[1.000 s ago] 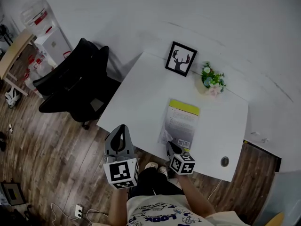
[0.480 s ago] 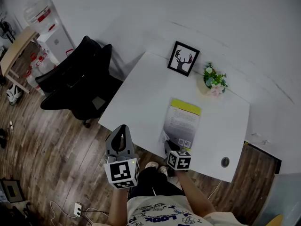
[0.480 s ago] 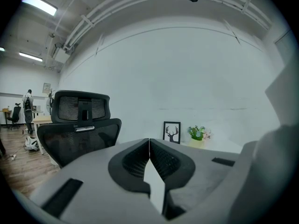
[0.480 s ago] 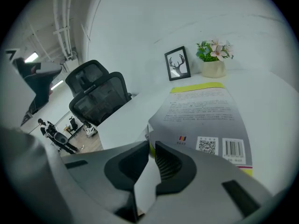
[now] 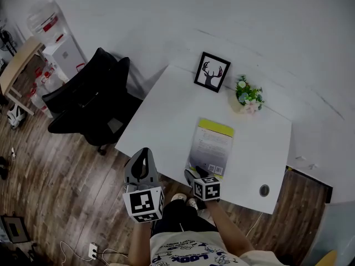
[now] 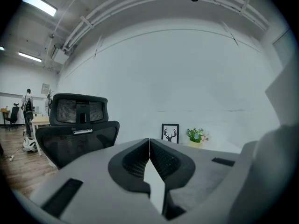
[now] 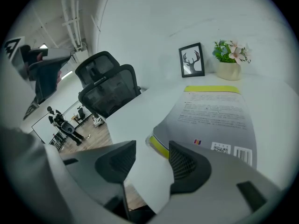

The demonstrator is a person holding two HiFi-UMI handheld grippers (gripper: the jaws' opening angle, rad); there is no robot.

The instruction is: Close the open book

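Note:
The book [image 5: 212, 146] lies shut on the white table [image 5: 161, 115], grey back cover up with a barcode, a yellow band at its far end. My right gripper [image 5: 191, 173] hovers at the book's near left corner. Its jaws are opening, and in the right gripper view the book's corner [image 7: 159, 146] sits in the gap between the fingers [image 7: 187, 162] without either pad pressing on it. My left gripper [image 5: 143, 151] hangs off the table's front left edge, over the floor. Its jaws [image 6: 149, 141] are shut with nothing in them.
A framed deer picture [image 5: 209, 72] and a small potted plant [image 5: 248, 95] stand at the table's far edge. A black office chair [image 5: 89, 101] is to the left of the table. A cable hole [image 5: 265, 190] sits near the front right corner.
My right gripper has slid left along the book's near edge and its jaws have come apart. The left gripper has stayed where it was.

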